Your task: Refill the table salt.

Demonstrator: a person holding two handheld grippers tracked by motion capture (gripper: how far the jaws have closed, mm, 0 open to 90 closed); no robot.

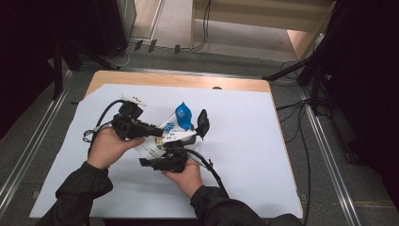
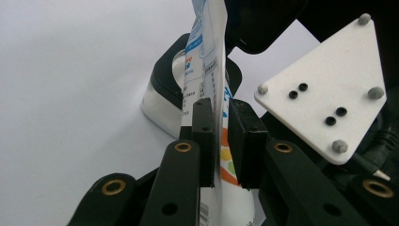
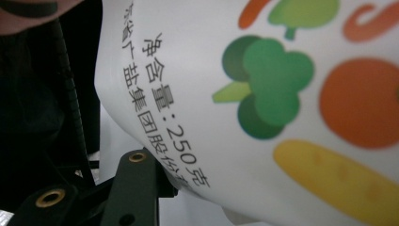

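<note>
We see a person at a table covered with a white sheet (image 1: 244,155), holding a gripper in each hand. Both grippers meet at a white bag (image 1: 162,136) printed with colourful vegetables and black lettering, which is held up above the middle of the sheet.

The left gripper (image 1: 157,129) comes in from the left. In the left gripper view its two black pads stand on either side of the thin flat edge of the bag (image 2: 207,75); one pad lies against the bag, while a narrow gap shows beside the other, so the pads do not clamp it.

The right gripper (image 1: 164,157) sits under the bag, near its lower end. In the right gripper view the bag (image 3: 263,108) bulges close against the camera and hides most of the jaws; we think they grip it, though the contact itself is hard to make out.

Just behind the bag stands a small clear jar (image 2: 162,101) with a black rim, and its black lid (image 1: 203,123) stands open and tilted up. The bag's blue top end (image 1: 184,115) points over the jar.
</note>
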